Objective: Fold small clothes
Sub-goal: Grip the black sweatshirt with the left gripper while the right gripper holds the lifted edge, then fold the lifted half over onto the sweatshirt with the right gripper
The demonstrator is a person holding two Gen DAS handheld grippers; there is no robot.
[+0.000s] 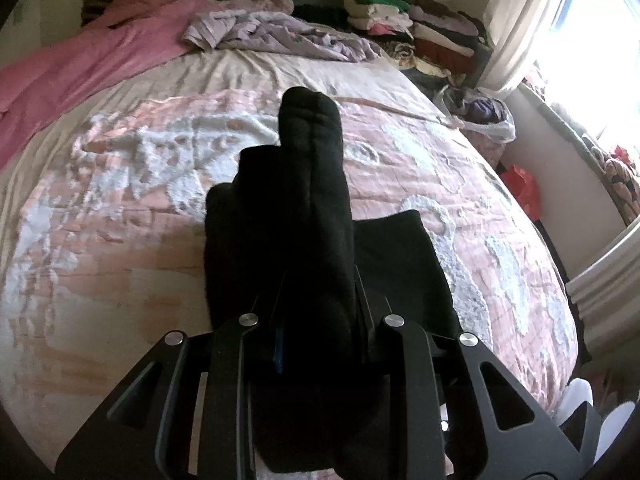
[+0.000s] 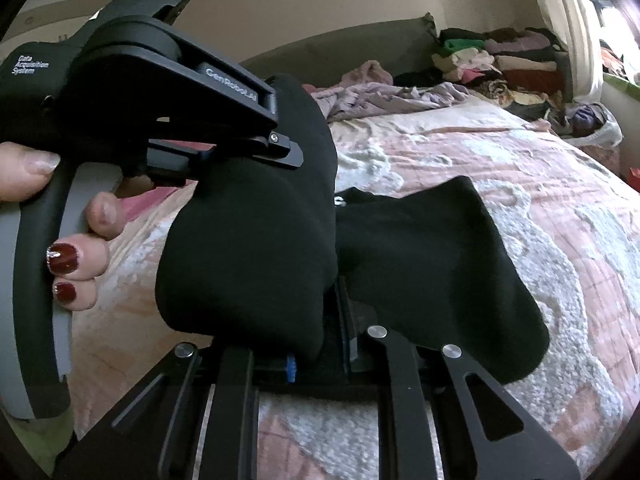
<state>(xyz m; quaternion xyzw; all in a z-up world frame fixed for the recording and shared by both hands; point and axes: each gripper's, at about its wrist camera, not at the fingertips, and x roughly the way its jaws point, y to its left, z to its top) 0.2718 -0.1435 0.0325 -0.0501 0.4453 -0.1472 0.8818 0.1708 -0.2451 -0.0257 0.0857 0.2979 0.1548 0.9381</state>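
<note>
The black sock [image 1: 308, 184] is hanging just above the bedspread [image 1: 120, 240], pinched by both tools: the left gripper [image 2: 280, 148] is clamping its upper part, while the right gripper [image 2: 340, 344] is closed on its lower end. A fold looks to be under way; next, the held ends probably need bringing together and laying flat on the bedspread. Beyond the sock, a lilac garment [image 1: 280, 32], a pink sheet [image 1: 80, 64] and stacked clothes [image 1: 420, 24] are lying at the bed's far end, beside a bright window [image 1: 592, 40].
</note>
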